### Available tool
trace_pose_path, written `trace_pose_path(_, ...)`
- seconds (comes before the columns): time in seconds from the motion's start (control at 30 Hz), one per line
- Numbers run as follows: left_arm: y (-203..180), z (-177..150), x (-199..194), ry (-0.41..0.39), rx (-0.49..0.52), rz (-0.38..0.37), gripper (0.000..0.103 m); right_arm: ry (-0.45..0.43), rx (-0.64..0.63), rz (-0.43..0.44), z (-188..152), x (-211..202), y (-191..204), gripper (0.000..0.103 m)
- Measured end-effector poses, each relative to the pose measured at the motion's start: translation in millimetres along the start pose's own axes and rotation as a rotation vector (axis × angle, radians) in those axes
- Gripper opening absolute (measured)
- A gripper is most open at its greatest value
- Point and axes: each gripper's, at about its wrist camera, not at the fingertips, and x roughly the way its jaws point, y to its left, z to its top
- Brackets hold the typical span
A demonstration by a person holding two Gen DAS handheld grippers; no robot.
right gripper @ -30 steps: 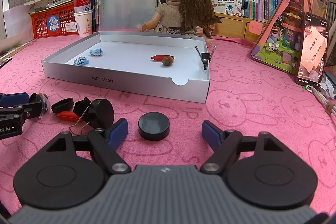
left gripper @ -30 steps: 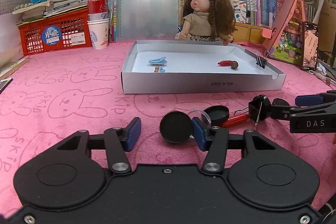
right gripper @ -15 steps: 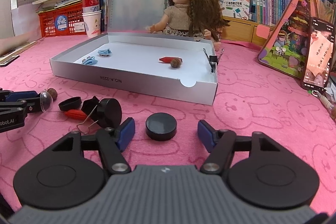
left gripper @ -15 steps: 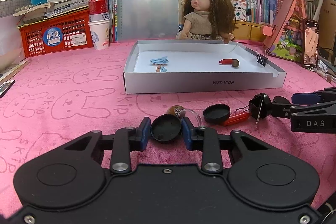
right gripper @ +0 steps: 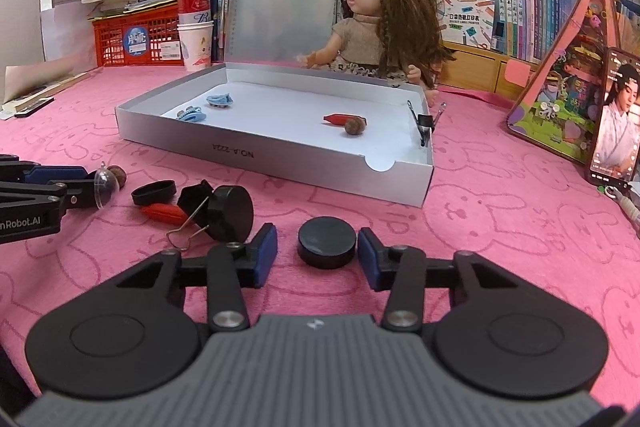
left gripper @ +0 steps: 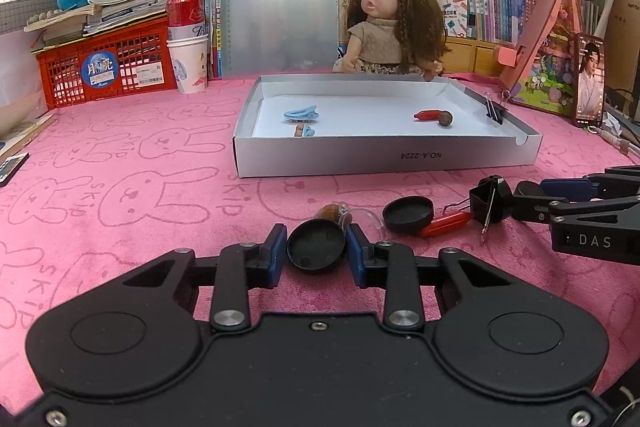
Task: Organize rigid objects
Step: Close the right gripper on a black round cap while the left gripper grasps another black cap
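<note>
Near the front wall of the box point(left gripper: 384, 159), on the pink surface point(left gripper: 140, 195), the left hand-held gripper point(left gripper: 316, 253) clenches a black cap point(left gripper: 316, 249) between its blue pads. Right of that cap, the right hand-held gripper point(right gripper: 317, 253) has just been closing around a black puck point(right gripper: 326, 242), its pads not yet touching it. Clips point(left gripper: 301, 114) lie inside the box.
</note>
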Motion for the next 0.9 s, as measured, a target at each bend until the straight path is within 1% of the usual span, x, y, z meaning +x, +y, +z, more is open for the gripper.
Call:
trace_pose_path(0.23,-0.1,0.9,-2.4,-0.002,0.0,0.003,0.03,0.001,-0.004,0.009,0.4,0.4,0.5,0.043)
trace_pose_path(0.33,0.1,1.9,-2.7,-0.004,0.001,0.004,0.03,0.0,-0.002,0.012,0.2,0.0,0.7,0.04)
trace_pose_path(0.4,0.4,2.9,-3.3,-0.005,-0.001,0.004,0.03,-0.001,0.0,0.01,0.1,-0.2,0.5,0.036)
trace_pose_path(0.9,-0.6,16.8,-1.4,-0.017,-0.003,-0.004,0.03,0.007,0.03,0.012,4.0,0.1,-2.8,0.036)
